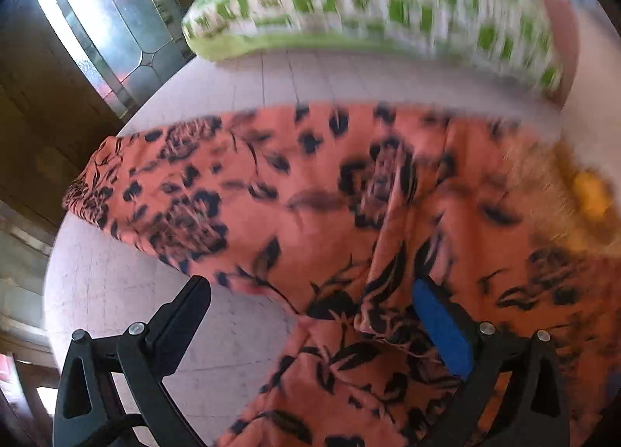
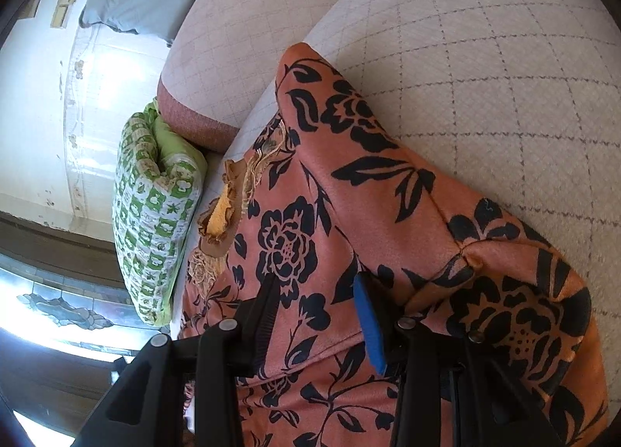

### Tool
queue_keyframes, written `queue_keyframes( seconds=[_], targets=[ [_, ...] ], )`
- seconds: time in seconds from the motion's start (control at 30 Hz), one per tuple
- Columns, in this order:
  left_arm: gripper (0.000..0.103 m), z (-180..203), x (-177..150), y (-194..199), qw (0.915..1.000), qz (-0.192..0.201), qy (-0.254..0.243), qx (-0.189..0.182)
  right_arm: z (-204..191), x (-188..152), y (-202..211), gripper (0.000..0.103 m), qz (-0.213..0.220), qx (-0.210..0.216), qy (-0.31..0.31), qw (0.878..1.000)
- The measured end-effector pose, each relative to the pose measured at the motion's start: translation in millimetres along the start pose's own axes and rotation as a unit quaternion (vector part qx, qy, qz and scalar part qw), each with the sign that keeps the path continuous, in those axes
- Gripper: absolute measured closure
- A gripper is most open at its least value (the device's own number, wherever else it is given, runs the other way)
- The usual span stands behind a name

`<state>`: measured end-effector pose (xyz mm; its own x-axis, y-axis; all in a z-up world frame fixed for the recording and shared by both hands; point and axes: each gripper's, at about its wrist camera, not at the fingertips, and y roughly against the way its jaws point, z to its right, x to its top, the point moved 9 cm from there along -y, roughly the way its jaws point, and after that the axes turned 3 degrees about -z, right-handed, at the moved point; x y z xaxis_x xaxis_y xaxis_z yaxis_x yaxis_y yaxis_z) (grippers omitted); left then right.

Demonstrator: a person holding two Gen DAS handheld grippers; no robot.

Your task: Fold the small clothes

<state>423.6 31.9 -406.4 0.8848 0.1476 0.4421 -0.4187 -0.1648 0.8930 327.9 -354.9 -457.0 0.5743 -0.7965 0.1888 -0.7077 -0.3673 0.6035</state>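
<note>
An orange garment with a black flower print (image 1: 318, 214) lies spread on a pale checked sofa seat (image 1: 240, 74). It also fills the right wrist view (image 2: 388, 214), with a gold frilled collar (image 2: 221, 214) at its far end. My left gripper (image 1: 310, 299) is open just above the garment's near edge; its blue pad (image 1: 442, 330) is over the cloth and its black finger (image 1: 182, 311) is over bare seat. My right gripper (image 2: 314, 291) is open, fingers low over the cloth, holding nothing that I can see.
A green and white patterned pillow (image 1: 368, 0) lies beyond the garment and shows in the right wrist view (image 2: 155, 221) too. A pink-edged sofa cushion (image 2: 194, 120) and the sofa back (image 2: 504, 78) stand beside the garment. A glass door (image 1: 97, 27) is at the left.
</note>
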Motion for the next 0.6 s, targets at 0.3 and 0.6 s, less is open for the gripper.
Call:
queue_keyframes(
  seconds=[0.3, 0.6],
  targets=[
    [0.0, -199.1, 3.4, 7.7, 0.9833, -0.001, 0.182, 0.001, -0.6, -0.6, -0.5, 0.057, -0.001, 0.007, -0.002, 1.0],
    [0.026, -293.5, 1.0, -64.3, 0.8949, -0.039, 0.389, -0.216, 3.5, 2.0, -0.9, 0.057, -0.01, 0.021, -0.021, 1.0]
  ],
)
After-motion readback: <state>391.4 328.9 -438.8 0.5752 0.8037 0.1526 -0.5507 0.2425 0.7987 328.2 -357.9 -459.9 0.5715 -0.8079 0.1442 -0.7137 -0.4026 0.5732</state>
